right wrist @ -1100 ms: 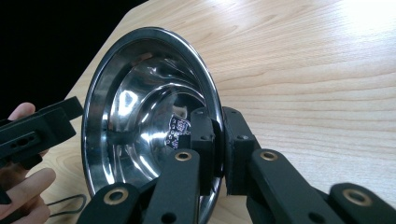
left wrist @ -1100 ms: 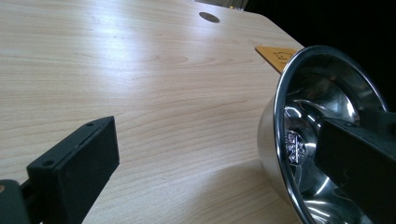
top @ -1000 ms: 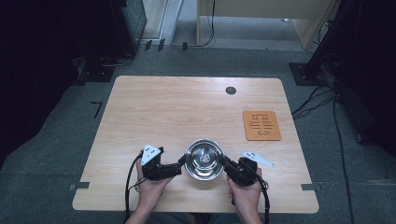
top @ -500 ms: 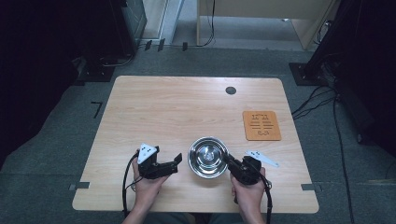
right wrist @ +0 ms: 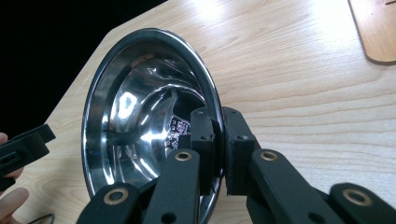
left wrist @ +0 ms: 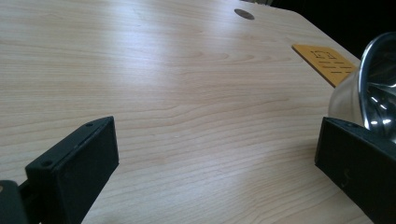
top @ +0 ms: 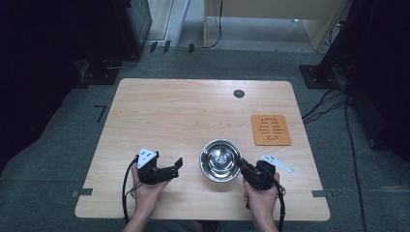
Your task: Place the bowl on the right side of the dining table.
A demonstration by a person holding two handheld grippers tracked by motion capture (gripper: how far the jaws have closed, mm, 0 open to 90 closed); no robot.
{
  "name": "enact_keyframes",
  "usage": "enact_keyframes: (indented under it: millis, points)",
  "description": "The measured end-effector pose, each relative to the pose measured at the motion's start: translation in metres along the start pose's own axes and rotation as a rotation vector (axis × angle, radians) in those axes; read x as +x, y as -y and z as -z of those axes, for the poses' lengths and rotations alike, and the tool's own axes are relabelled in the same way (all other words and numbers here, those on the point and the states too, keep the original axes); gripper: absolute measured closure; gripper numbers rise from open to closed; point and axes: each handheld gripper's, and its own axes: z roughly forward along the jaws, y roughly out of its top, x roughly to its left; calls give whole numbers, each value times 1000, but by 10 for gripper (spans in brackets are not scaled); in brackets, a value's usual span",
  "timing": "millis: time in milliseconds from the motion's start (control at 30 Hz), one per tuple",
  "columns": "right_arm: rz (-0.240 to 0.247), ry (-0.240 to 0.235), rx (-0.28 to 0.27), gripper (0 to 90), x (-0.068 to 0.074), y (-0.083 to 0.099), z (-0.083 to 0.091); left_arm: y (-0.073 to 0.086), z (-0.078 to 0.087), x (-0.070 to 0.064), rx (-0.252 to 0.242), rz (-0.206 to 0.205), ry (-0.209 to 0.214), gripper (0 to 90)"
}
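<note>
Currently:
bowl [top: 220, 160]: one, near edge of surface [top: 193, 111]
right gripper [top: 243, 166]: clamped on rim
left gripper [top: 177, 166]: wide, holding nothing, left of bowl
orange mat [top: 270, 129]: one, far right
far half: open

Bowl [top: 220, 160] on bench [top: 193, 116], near front edge. Mat [top: 270, 129] right-behind bowl. Left tongs [top: 178, 164] left of bowl; right tongs [top: 240, 164] at bowl's right rim.

A shiny, empty steel bowl [top: 221, 160] sits open side up near the table's front edge, its rim pinched on one side.
</note>
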Motion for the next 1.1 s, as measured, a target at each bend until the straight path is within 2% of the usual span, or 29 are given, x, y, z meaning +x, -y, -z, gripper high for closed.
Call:
enact_keyframes:
  millis: [600, 1100]
  points:
    - [-22, 28, -23, 856, -12, -7, 4, 1, 5, 22, 21, 21, -53, 0]
    - [-41, 50, -43, 856, -21, -12, 8, 4, 11, 44, 49, 33, -120, 0]
